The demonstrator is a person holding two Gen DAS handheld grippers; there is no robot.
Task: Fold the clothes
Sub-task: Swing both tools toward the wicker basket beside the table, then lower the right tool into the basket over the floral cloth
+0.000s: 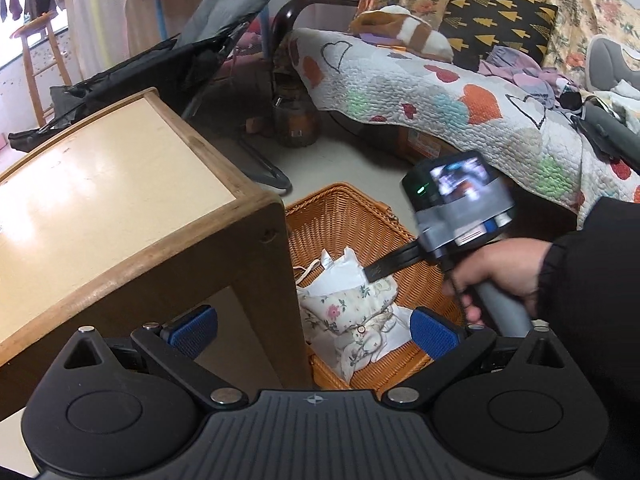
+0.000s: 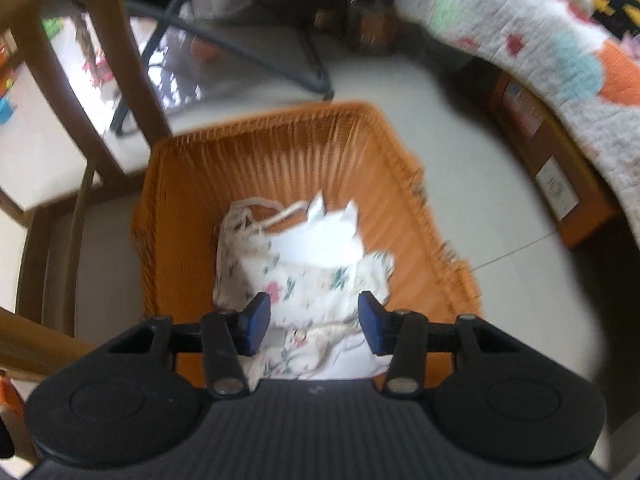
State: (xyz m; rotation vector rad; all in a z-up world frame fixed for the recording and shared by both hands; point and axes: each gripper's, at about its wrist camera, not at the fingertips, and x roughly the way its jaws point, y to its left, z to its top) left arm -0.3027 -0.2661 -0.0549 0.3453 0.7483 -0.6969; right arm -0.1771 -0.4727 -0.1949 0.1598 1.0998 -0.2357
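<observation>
An orange wicker basket (image 1: pixel 340 216) stands on the floor beside a wooden table (image 1: pixel 104 184). In it lies a crumpled pile of white and floral clothes (image 1: pixel 352 312), also in the right wrist view (image 2: pixel 316 272) inside the basket (image 2: pixel 256 152). My left gripper (image 1: pixel 314 330) is open and empty, held above the table corner and basket. My right gripper (image 2: pixel 314 322) is open and empty, just above the floral garment; in the left wrist view its finger (image 1: pixel 384 266) reaches into the basket.
A bed with a heart-patterned quilt (image 1: pixel 460 96) stands at the right, with a cardboard box (image 2: pixel 548 172) under it. A black folding chair (image 1: pixel 200 52) is behind the table. A wooden stool (image 1: pixel 40 64) stands at the far left.
</observation>
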